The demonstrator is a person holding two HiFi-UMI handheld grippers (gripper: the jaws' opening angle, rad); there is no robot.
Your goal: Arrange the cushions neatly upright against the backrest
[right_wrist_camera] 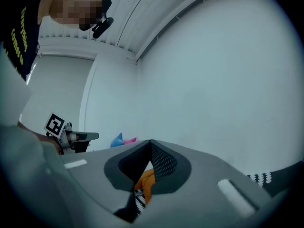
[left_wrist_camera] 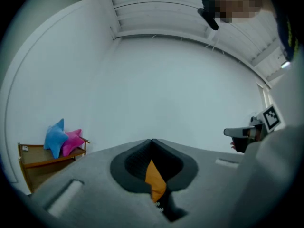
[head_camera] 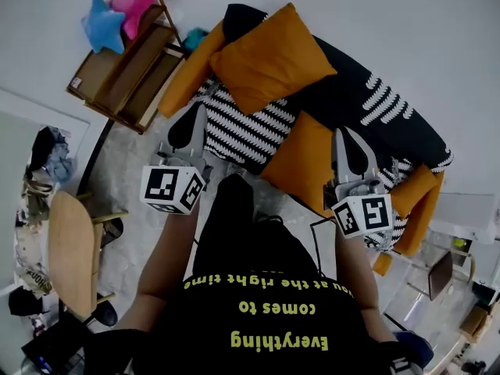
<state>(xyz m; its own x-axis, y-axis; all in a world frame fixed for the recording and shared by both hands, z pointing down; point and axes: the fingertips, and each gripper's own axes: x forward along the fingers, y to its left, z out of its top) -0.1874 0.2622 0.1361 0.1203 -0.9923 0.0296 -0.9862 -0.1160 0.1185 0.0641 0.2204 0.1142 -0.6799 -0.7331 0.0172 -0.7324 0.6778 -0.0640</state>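
A dark sofa [head_camera: 348, 80] carries several cushions. A big orange cushion [head_camera: 269, 53] lies tilted on top of a black-and-white striped cushion [head_camera: 238, 131]. Another orange cushion [head_camera: 306, 161] lies at the seat's front edge, and a further orange one [head_camera: 187, 73] leans at the left end. My left gripper [head_camera: 188, 126] is shut and empty, its tips over the striped cushion's left edge. My right gripper [head_camera: 349, 148] is shut and empty beside the front orange cushion. In the gripper views, orange fabric [left_wrist_camera: 155, 182] [right_wrist_camera: 145, 180] shows below each pair of shut jaws.
A wooden shelf [head_camera: 125, 73] left of the sofa holds a blue star pillow [head_camera: 103, 24] and a pink one [head_camera: 134, 5]. A round wooden table [head_camera: 66, 252] stands at the left. An orange and striped cushion [head_camera: 418, 201] sits at the sofa's right end.
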